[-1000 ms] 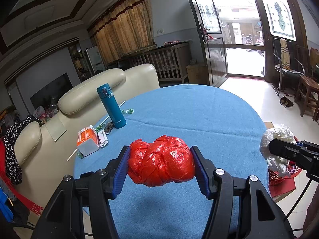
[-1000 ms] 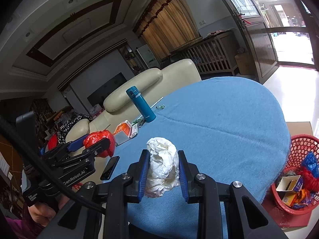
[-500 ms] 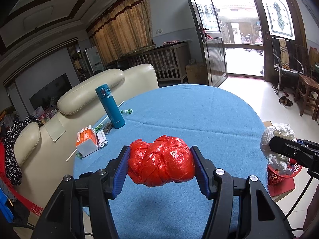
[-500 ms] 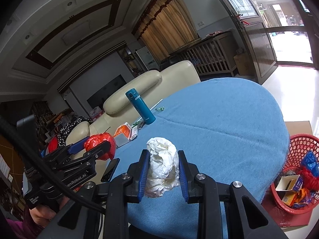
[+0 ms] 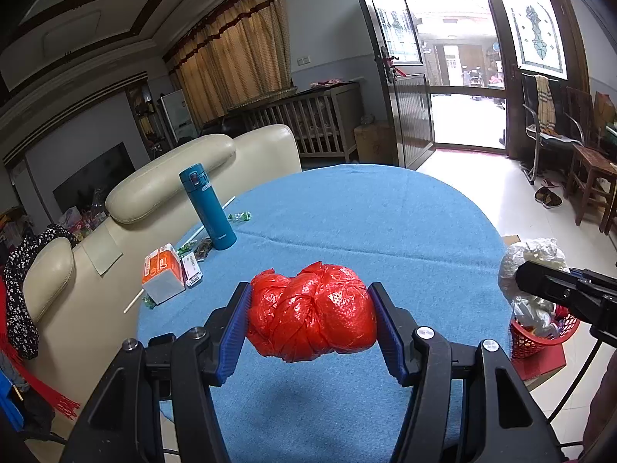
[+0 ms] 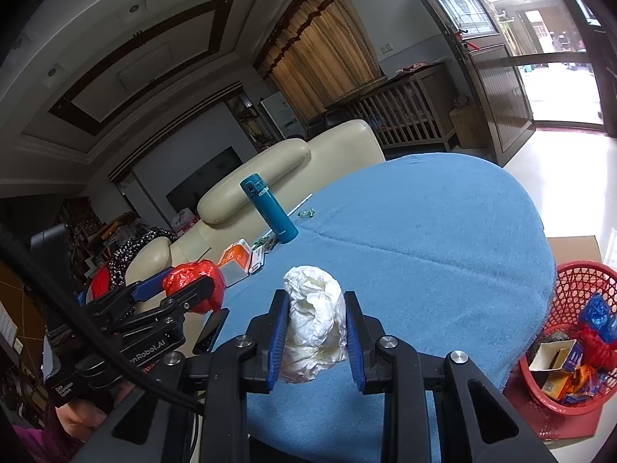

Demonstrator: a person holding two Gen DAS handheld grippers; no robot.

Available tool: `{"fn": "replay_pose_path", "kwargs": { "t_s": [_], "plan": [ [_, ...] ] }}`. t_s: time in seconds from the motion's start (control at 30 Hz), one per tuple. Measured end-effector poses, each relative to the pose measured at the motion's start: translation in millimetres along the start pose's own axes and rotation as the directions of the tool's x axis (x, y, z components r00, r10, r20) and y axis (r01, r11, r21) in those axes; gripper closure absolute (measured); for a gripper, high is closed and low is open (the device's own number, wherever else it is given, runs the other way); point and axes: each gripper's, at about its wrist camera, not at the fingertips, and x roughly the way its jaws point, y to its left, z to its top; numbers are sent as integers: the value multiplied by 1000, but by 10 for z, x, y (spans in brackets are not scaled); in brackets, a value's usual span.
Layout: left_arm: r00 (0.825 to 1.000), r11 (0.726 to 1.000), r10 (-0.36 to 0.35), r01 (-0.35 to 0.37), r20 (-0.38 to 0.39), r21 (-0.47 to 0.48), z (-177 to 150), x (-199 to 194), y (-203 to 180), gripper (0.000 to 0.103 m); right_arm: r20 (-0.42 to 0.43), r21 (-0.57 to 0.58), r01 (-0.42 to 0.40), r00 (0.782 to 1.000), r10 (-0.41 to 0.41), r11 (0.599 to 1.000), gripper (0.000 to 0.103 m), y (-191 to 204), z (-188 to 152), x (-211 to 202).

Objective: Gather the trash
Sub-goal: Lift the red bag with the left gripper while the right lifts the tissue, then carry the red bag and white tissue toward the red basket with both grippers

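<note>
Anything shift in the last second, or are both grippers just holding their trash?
Little changed. The left gripper stays shut on the red plastic bag, the right gripper on the white crumpled wad. The right gripper drifted slightly toward the red basket, and both views shifted slightly. Nothing was released; the teal bottle and orange box kept their places.

Wide bare stretch of blue tablecloth ahead of both grippers, open across the middle and to the far and right edges. Crowded only along the left edge: upright teal flask, orange-and-white box lying near it, small packets and wrappers between the 2, all close to the cream sofa backing that side. Off the table's right edge, on the floor, red basket with open top, partly filled with trash.
</note>
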Motion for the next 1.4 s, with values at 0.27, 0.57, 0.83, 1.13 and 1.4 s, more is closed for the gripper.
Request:
{"fn": "replay_pose_path", "kwargs": {
  "t_s": [0.27,0.57,0.83,1.13,1.4],
  "plan": [
    [999,1000,-5,4,35,25,37,-92,-69,41,36,5,-3,999,2,1000,73,-32,23,-129],
    [1000,1000,-17,17,25,22,46,-60,-96,41,41,17,3,999,-4,1000,73,-76,43,-139],
    [999,1000,-31,31,16,6,-1,-16,-59,41,36,13,4,999,-5,1000,73,-69,22,-140],
    [1000,1000,-27,27,11,-9,21,-9,-18,41,31,4,9,999,-9,1000,73,-15,56,-110],
    [1000,1000,-28,28,-4,5,4,70,-74,41,44,-4,11,999,-11,1000,73,-2,89,-121]
  ]
}}
